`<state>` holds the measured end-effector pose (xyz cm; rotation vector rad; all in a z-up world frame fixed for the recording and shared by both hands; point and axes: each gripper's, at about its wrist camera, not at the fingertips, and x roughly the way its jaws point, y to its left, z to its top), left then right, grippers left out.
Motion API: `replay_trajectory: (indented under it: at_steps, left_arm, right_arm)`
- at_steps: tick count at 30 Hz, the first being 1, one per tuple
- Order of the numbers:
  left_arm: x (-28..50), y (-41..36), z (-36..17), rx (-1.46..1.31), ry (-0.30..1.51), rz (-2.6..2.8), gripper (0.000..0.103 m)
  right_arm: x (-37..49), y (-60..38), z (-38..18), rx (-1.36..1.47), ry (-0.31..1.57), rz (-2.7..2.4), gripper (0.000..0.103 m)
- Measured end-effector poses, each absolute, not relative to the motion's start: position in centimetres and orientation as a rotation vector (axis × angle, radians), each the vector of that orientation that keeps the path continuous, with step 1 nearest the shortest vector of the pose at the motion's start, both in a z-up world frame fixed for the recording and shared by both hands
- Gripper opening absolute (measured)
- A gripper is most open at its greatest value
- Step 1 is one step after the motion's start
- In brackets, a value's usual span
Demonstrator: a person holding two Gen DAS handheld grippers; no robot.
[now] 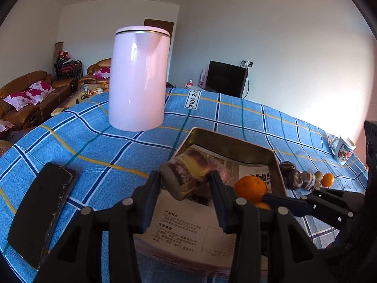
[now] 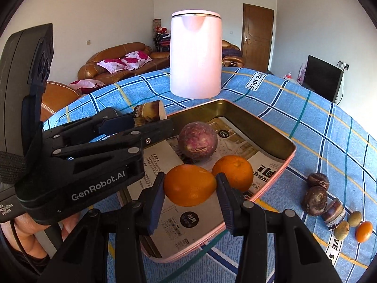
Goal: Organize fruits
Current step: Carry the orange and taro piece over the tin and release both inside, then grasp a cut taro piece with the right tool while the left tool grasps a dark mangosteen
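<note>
My right gripper [image 2: 189, 184] is shut on an orange [image 2: 189, 185], low over the near part of a paper-lined metal tray [image 2: 259, 122]. A second orange [image 2: 233, 172] and a round purple fruit [image 2: 197, 140] lie in that tray. My left gripper [image 1: 185, 179] is shut on a short brown-and-yellow cane piece [image 1: 186, 174] above the tray [image 1: 223, 141]. In the right wrist view the left gripper [image 2: 150, 120] reaches in from the left with the cane piece [image 2: 148, 112]. An orange [image 1: 251, 187] shows in the tray in the left wrist view.
A tall pink kettle [image 2: 195, 56] stands on the blue checked cloth behind the tray. Right of the tray lie brown round fruits [image 2: 314, 200], a cut cane piece [image 2: 333, 212], small greenish fruits [image 2: 354, 218] and a tiny orange fruit [image 2: 364, 231]. A black phone [image 1: 40, 212] lies left; a mug [image 1: 342, 147] stands far right.
</note>
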<state>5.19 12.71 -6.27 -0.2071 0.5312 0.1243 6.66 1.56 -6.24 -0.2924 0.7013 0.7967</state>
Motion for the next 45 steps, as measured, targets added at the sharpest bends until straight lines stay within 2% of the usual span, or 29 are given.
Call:
replay_trajectory:
  at_steps: [3,7,9,11,16,17,23,26,28,30,32,41,45]
  left_arm:
    - [5.1,12.3,-6.0,-0.201,0.528,0.116,0.047]
    - [4.6,11.0,-5.1,-0.182,0.497,0.104,0.058]
    - [4.5,10.0,-4.6,-0.167,0.480,0.093,0.068]
    - [4.6,8.7,-4.3,-0.154,0.473,0.073,0.071]
    - [5.3,5.2,-4.1,-0.111,0.485,0.003,0.071]
    - [5.5,4.6,-4.0,-0.103,0.487,-0.010,0.074]
    - [6.4,2.6,-3.8,-0.062,0.499,-0.036,0.075]
    - [6.7,2.1,-3.6,-0.052,0.505,-0.042,0.077]
    - [6.8,1.8,-3.6,-0.045,0.502,-0.044,0.081]
    - [6.9,1.4,-3.5,-0.037,0.502,-0.047,0.086]
    - [7.0,0.9,-3.5,-0.028,0.505,-0.058,0.086]
    - [8.0,-2.3,-3.6,0.049,0.522,-0.093,0.086]
    - [9.9,-4.1,-4.4,0.077,0.570,-0.116,0.081]
  right_arm:
    - [6.4,0.7,-5.9,-0.272,0.687,0.796,0.060]
    - [5.7,-1.7,-4.8,-0.245,0.645,0.780,0.060]
    - [5.6,-3.9,-4.4,-0.254,0.612,0.744,0.062]
    - [6.2,-6.4,-4.2,-0.254,0.601,0.679,0.063]
    - [9.6,-12.0,-4.7,-0.254,0.624,0.511,0.063]
    - [10.4,-12.6,-4.9,-0.253,0.633,0.489,0.063]
    - [13.8,-12.9,-6.2,-0.285,0.705,0.495,0.062]
    - [14.6,-12.2,-7.0,-0.307,0.748,0.525,0.059]
    - [15.0,-12.2,-7.6,-0.321,0.772,0.526,0.047]
    - [15.0,-12.2,-7.7,-0.320,0.773,0.537,0.045]
    - [15.0,-12.3,-7.7,-0.320,0.777,0.543,0.045]
    - [13.1,-15.3,-5.0,-0.191,0.619,0.471,0.044]
    - [11.8,-17.6,-4.3,-0.148,0.549,0.388,0.044]
